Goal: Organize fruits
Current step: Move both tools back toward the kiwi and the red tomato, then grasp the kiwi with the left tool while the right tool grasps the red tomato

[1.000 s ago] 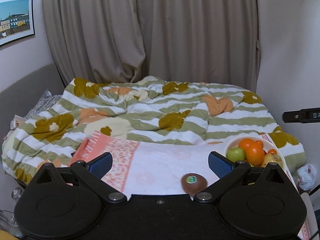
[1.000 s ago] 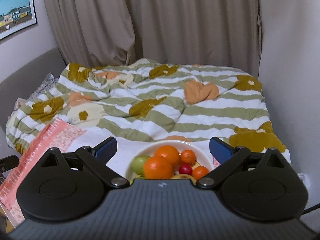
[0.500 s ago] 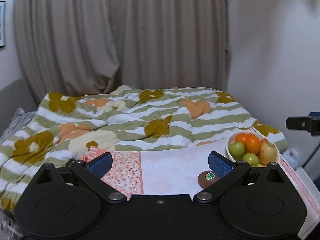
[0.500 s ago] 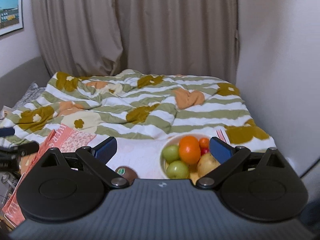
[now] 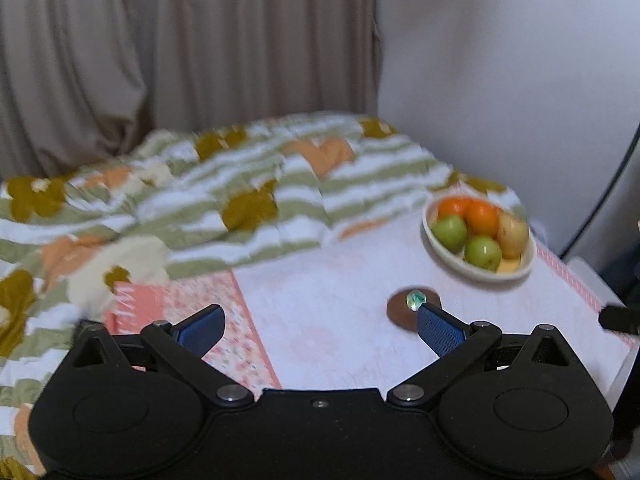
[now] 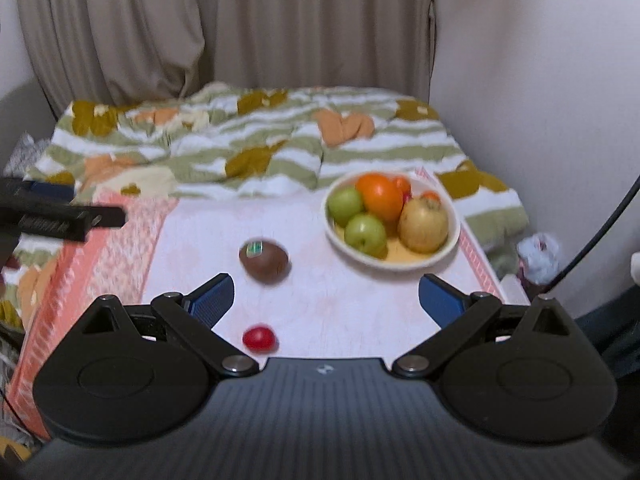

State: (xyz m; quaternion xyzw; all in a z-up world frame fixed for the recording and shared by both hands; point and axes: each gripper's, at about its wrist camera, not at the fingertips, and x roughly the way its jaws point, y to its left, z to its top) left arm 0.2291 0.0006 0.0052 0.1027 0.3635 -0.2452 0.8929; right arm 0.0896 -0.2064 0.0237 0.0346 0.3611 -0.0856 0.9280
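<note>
A shallow cream ceramic bowl point(image 6: 450, 242) sits toward the far right corner of the table point(image 6: 328, 304), which is covered by a pale pink cloth with a salmon patterned border. Inside the bowl lie two green apples point(image 6: 365, 232), a large orange point(image 6: 380, 197), a yellowish pear-like fruit point(image 6: 423, 225) and some smaller red and orange pieces at the back, too blurred to name. Left of the bowl and nearer the camera, a brown oval kiwi with a green sticker point(image 6: 264, 261) lies alone on the cloth, apart from the bowl. Nearer still than the kiwi, a small round red fruit point(image 6: 259, 338) rests on the cloth, well apart from the bowl.

The right hand-held gripper point(image 6: 326, 300) hovers on the near side of the bowl with its blue-padded fingers point(image 6: 210, 300) spread wide and nothing between them; the red fruit shows in the gap below. The left hand-held gripper point(image 5: 318, 330) is likewise wide open and empty, left of the bowl; in its own view the kiwi point(image 5: 412, 312) lies just behind its right finger pad point(image 5: 438, 330), contact unclear. Beyond the bowl spreads a bed with a green-and-white striped floral duvet point(image 6: 256, 148), backed by beige curtains point(image 6: 224, 28)
</note>
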